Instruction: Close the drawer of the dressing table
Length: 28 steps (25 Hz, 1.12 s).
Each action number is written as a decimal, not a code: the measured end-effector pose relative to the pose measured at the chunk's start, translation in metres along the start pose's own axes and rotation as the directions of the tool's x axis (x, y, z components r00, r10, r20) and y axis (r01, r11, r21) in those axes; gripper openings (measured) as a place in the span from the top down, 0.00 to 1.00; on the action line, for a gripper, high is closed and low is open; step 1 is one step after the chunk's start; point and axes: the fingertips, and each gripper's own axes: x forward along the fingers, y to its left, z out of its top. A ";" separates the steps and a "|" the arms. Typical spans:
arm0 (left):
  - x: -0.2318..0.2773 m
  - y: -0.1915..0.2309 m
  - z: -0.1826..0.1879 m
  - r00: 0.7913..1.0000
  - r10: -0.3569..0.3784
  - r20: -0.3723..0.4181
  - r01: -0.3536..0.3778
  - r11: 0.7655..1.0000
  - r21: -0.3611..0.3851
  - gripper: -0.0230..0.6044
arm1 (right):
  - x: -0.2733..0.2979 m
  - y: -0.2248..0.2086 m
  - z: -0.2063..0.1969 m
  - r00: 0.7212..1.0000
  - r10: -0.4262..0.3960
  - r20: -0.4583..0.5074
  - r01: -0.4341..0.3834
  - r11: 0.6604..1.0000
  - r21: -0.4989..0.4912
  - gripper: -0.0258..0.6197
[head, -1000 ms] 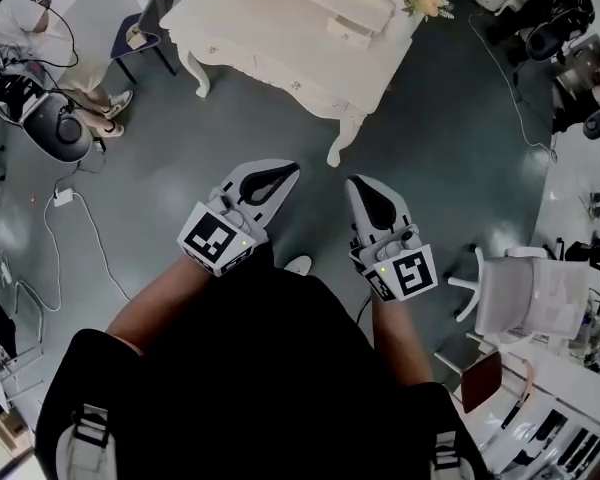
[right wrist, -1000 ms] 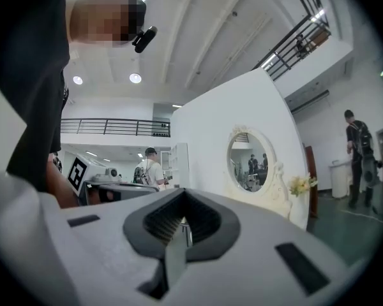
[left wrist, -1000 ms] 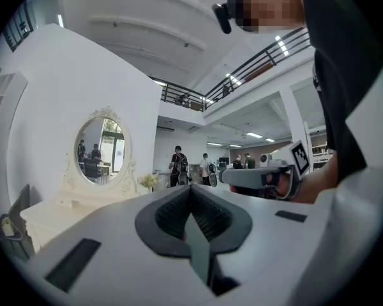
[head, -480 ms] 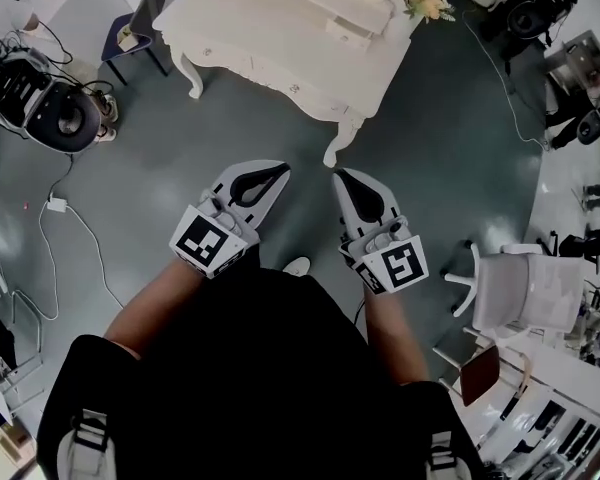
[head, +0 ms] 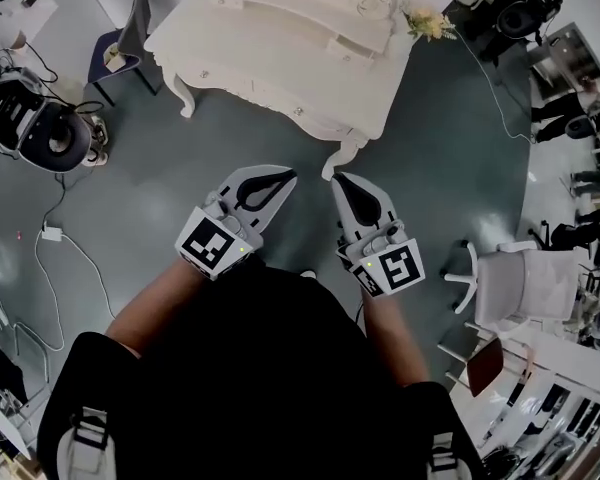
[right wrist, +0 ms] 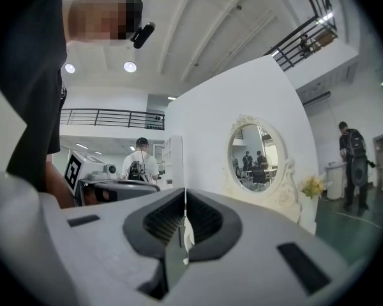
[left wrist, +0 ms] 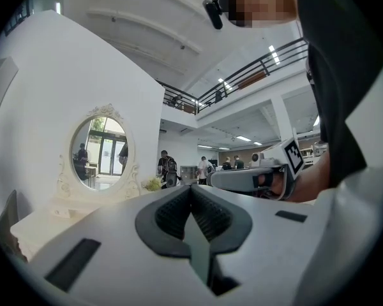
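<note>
The white dressing table stands at the top of the head view, with its oval mirror also showing in the left gripper view and, as the mirror, in the right gripper view. From here I cannot tell which drawer stands out. My left gripper and right gripper are held level side by side over the grey floor, a short way before the table's near leg. Both are shut with nothing between the jaws. The left gripper and right gripper show their pads meeting.
A white swivel chair is at the right, a dark chair left of the table. Cables and black equipment lie on the floor at the left. Yellow flowers sit on the table's right end. People stand in the background.
Both grippers and the person have moved forward toward the dressing table, which now sits nearer and larger in the head view. Both jaws stay shut.
</note>
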 end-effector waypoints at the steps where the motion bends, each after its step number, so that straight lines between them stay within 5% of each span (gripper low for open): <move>1: -0.001 0.008 0.000 1.000 -0.010 0.001 0.010 1.000 -0.002 0.97 | 0.008 0.001 0.000 1.000 -0.010 -0.003 0.010 1.000 0.000 0.96; 15: -0.039 0.083 -0.008 0.998 -0.068 -0.003 0.068 0.997 -0.030 0.97 | 0.075 0.030 -0.012 0.995 -0.085 -0.049 0.086 0.996 0.023 0.96; 28: -0.011 0.129 -0.017 0.998 -0.061 -0.031 0.060 0.998 -0.022 0.97 | 0.120 -0.013 -0.020 0.996 -0.086 -0.037 0.087 0.995 0.042 0.96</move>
